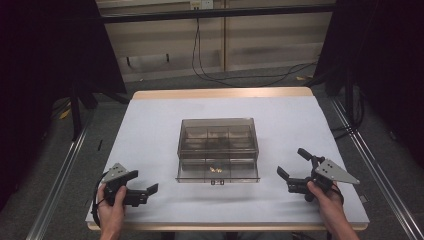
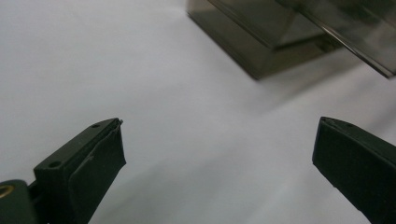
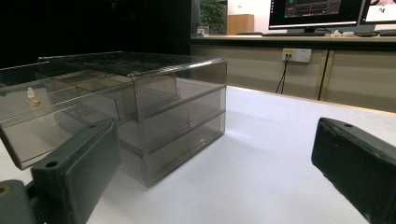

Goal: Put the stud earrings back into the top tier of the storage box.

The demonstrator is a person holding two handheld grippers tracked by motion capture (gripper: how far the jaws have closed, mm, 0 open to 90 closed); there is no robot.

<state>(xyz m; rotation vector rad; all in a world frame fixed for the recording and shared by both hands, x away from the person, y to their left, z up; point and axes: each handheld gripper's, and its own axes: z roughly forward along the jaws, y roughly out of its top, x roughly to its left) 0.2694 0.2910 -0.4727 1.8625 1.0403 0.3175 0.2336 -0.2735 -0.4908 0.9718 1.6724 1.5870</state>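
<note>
Smoked translucent plastic forms the drawer cabinet [image 1: 218, 136], which stands at the middle of the table [image 1: 150, 125] on its pale grey cover. Its lowest drawer [image 1: 218, 171] is pulled out toward the person, and a small yellowish item [image 1: 216, 169] lies inside that drawer near its front wall. In the right gripper view the same drawer projects at the left, with the small item [image 3: 31, 96] visible through its clear wall.

The left gripper [image 1: 145, 181] rests near the front left corner of the table, held in the person's left hand [image 1: 111, 206], well apart from the cabinet. Its jaws are spread wide with nothing between them.

The right gripper [image 1: 293, 164] sits to the right of the cabinet, held in the right hand [image 1: 326, 199]. Its jaws are likewise spread wide and hold nothing.
</note>
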